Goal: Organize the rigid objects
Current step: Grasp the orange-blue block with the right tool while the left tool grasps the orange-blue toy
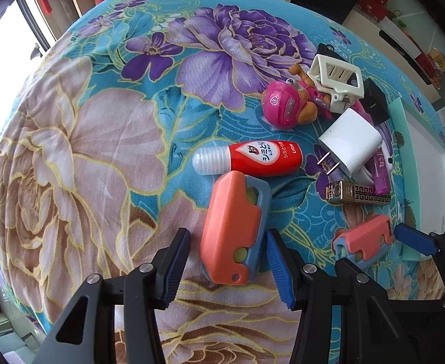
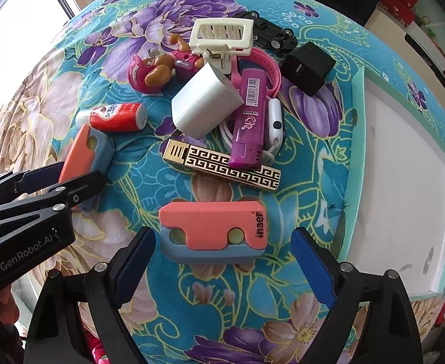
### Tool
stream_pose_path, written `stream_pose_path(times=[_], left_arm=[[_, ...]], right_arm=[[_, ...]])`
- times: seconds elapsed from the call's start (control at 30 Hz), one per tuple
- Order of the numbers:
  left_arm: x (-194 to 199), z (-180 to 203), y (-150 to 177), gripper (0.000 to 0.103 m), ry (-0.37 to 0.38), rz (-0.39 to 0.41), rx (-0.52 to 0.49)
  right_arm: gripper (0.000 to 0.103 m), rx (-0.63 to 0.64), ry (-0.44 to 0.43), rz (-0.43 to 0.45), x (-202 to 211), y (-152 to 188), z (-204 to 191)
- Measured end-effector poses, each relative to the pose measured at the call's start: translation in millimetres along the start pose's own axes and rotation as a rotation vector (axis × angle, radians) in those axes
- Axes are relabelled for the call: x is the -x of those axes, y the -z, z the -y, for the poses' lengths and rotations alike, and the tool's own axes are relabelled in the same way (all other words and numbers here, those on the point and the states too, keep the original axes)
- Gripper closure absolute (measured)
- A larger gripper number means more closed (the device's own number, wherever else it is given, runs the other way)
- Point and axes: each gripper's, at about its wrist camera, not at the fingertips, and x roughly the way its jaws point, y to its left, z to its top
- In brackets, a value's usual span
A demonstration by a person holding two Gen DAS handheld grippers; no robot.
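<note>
Straddling the near coral case (image 2: 213, 227), my right claw (image 2: 222, 261) stands apart for pickup; my left claw (image 1: 228, 251) brackets the twin case (image 1: 231, 227), though I cannot tell if it is clamped.

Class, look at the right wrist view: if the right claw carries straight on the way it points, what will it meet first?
Most likely the coral and blue toy lying between the open right claw fingers; just under it, the flowered blanket. Depth is hard to judge.

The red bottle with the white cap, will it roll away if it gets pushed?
Probably a little: the red bottle is round and lies on its side. The soft flowered blanket should slow it. It looks like stiff plastic, so likely light and not squishy.
</note>
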Motion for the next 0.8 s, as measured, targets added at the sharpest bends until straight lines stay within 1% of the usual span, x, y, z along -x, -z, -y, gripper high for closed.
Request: stream_pose_path(times=[0.03,0.2,0.33,0.37,0.5,0.53,0.57,0.6,0.63,0.67,0.8], left_arm=[[-3,7,-1,0.049,-0.015,-0.009,-0.009],[-8,14,-3,0.049,-0.042,-0.03,-0.026],[-12,25,-6,0.049,-0.06,-0.043,-0.032],[-17,32,-13,0.049,-0.068,-0.045,-0.035],[-21,38,-16,0.049,-0.083,-0.046,-0.041],[-21,39,-17,0.052,-0.084,-0.045,-0.039],[-20,40,-17,0.056,-0.082,-0.043,-0.039],[-19,40,-16,0.056,-0.081,-0.04,-0.039],[-16,40,-15,0.056,-0.081,-0.04,-0.036],[-15,40,-15,0.056,-0.08,-0.041,-0.034],[-6,40,-9,0.056,-0.06,-0.055,-0.028]], right_arm=[[0.017,-0.002,0.003,-0.015,-4,-3,-2],[0.018,-0.017,0.001,-0.061,-20,-9,-9],[0.018,-0.033,-0.016,-0.073,-30,-12,-8],[0.018,-0.037,-0.02,-0.077,-32,-13,-8],[0.018,-0.04,-0.022,-0.089,-39,-19,-5],[0.019,-0.04,-0.023,-0.089,-39,-18,-4],[0.02,-0.04,-0.026,-0.088,-38,-17,-2],[0.024,-0.038,-0.03,-0.082,-38,-18,-3],[0.03,-0.037,-0.036,-0.083,-29,-18,2],[0.032,-0.035,-0.037,-0.08,-26,-18,2],[0.032,-0.055,-0.068,-0.083,-17,-17,6]])
